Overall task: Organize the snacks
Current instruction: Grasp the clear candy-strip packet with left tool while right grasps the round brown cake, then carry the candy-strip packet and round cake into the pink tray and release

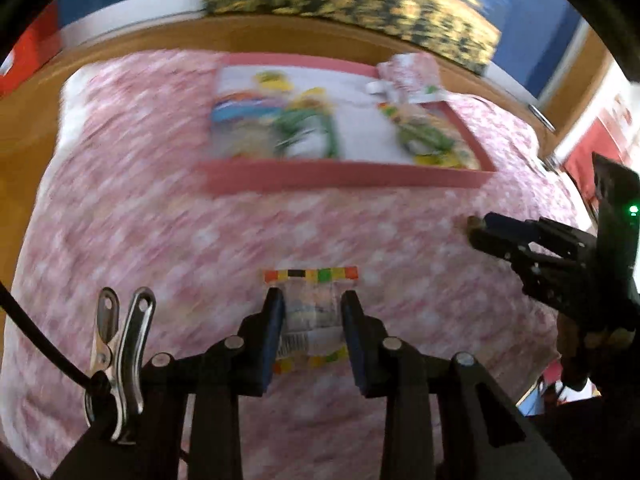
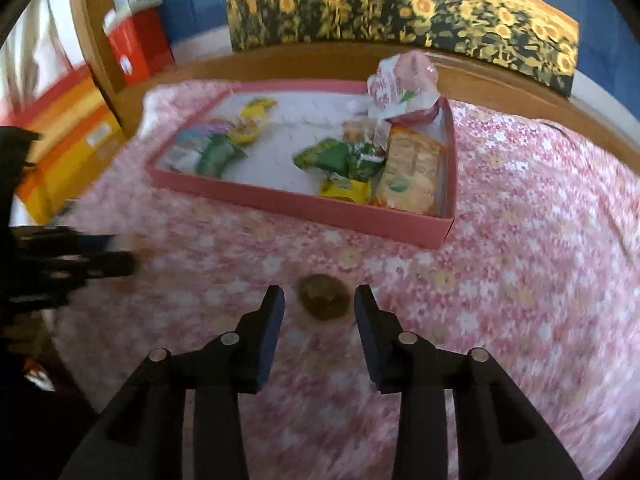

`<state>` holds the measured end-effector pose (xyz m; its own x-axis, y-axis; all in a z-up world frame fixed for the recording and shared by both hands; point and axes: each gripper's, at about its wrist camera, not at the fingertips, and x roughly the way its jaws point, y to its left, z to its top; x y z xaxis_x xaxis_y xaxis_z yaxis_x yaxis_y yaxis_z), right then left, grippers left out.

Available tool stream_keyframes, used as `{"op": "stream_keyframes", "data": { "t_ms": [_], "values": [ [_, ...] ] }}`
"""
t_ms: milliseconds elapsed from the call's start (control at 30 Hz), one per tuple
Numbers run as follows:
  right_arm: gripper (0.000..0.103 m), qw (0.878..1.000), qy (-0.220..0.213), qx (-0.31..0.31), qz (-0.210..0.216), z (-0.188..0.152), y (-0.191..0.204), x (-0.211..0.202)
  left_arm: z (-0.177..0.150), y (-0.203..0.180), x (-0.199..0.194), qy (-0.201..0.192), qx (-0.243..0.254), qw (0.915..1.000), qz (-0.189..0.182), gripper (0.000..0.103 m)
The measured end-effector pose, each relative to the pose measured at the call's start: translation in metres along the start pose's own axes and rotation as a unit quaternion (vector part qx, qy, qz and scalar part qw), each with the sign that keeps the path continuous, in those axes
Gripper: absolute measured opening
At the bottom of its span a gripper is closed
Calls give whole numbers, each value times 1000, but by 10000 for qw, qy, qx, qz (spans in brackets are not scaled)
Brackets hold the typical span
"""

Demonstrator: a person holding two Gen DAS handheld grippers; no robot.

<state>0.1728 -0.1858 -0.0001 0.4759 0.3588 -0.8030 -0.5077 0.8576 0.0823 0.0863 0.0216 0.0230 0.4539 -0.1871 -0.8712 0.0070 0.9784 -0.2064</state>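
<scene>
My left gripper [image 1: 312, 300] is shut on a small clear snack packet [image 1: 314, 316] with a coloured checker strip at each end, held above the pink flowered cloth [image 1: 160, 220]. My right gripper [image 2: 319, 300] holds a round brown snack [image 2: 324, 300] at its fingertips. From the left wrist view it [image 1: 478, 226] shows at the right with the brown piece at its tip. Farther back stands a shallow pink box [image 2: 304, 204], also seen as the box [image 1: 340, 180], with several snack bags inside. A white and red bag [image 2: 396, 84] leans on its far right corner.
The cloth covers a wooden table [image 2: 280, 64]. A sunflower picture [image 2: 400, 8] leans against the blue wall behind. A red cooler [image 2: 136, 44] and orange boxes [image 2: 68, 128] stand off the left side. A metal clip [image 1: 120, 352] hangs beside my left gripper.
</scene>
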Motion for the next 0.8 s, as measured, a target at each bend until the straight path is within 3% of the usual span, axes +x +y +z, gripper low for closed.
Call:
{"op": "stream_keyframes", "data": {
  "t_ms": [67,233,367,467,600,800],
  "values": [
    [37,9998,44,-173,-17,2,4,5,-5,11,-6,-39,-168,9998,44,31],
    [23,9994,117,-322,-45,9,8,3,-5,25,-18,-164,-347,9992,146,31],
    [23,9980,-501,-266,280,30,16,-37,-1,21,-30,-303,-163,9993,148,31],
    [23,9955,-868,-293,249,58,18,-46,8,15,-38,-496,22,9987,117,31],
    [23,9937,-1040,-406,-1,89,10,-26,24,12,-37,-679,209,9971,276,32],
    [23,9938,-926,-609,-12,131,6,26,78,16,-30,-1008,150,9947,114,32]
  ]
}}
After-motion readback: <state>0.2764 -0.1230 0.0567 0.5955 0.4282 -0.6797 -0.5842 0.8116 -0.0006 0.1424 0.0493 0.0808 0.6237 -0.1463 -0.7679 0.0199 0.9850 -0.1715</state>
